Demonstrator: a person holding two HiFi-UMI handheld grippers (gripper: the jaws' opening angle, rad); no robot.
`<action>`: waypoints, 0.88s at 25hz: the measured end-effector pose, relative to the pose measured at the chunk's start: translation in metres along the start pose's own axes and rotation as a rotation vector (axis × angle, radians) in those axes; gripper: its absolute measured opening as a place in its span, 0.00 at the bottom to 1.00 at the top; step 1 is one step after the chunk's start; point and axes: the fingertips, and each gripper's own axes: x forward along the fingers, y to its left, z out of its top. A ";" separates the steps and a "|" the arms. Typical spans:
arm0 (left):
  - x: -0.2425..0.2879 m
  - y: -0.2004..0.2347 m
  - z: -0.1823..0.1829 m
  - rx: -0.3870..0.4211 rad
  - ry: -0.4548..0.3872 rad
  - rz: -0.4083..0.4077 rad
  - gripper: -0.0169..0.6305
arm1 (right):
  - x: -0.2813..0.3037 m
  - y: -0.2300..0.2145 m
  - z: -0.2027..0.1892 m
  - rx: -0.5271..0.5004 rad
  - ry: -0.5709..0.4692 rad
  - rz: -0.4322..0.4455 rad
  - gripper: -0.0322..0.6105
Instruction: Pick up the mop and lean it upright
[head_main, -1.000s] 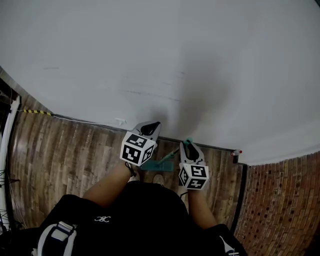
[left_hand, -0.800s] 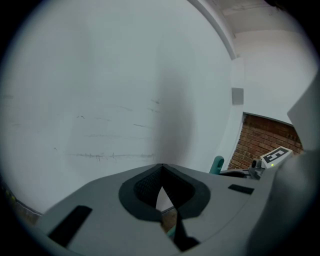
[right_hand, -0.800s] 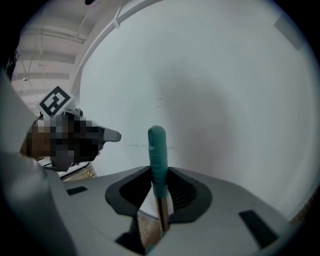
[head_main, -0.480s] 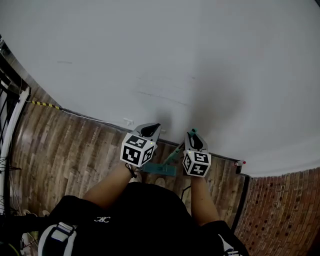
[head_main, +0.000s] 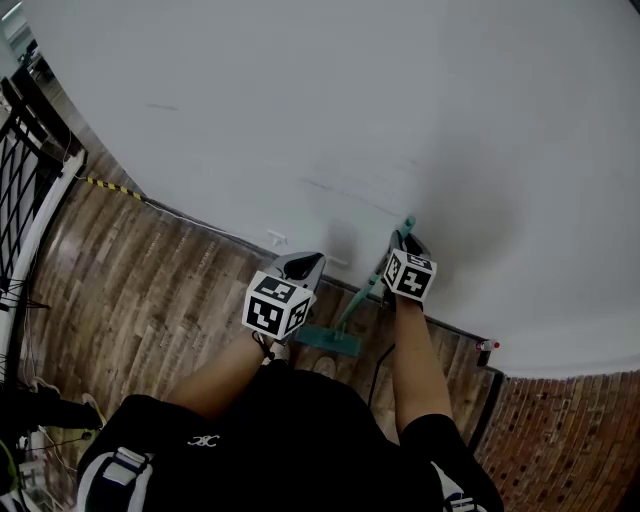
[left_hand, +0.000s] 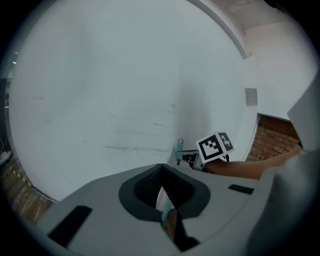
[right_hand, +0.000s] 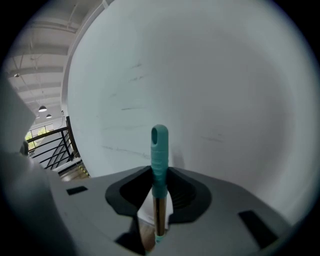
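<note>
Mop held by the wall
My right hand-held gripper clamps its handle; my left hand-held gripper is slightly open, empty.

Head view looks steeply down; both gripper views face the white wall, the left's showing the right gripper.

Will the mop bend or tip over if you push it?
It probably won't bend: the mop pole looks like stiff metal. It likely tips easily, being tall and thin on a small flat head; the right gripper clamped near its top steadies it. On the smooth floor the head might slide.
</note>
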 end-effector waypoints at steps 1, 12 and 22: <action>-0.003 0.001 -0.001 -0.004 0.000 0.006 0.01 | 0.005 -0.001 0.002 0.000 0.006 -0.002 0.22; -0.023 0.014 -0.007 -0.029 -0.018 0.058 0.01 | 0.031 -0.004 0.006 -0.005 0.047 -0.006 0.22; -0.019 0.006 -0.002 0.014 -0.014 0.039 0.01 | -0.027 0.009 0.038 -0.051 -0.136 -0.047 0.49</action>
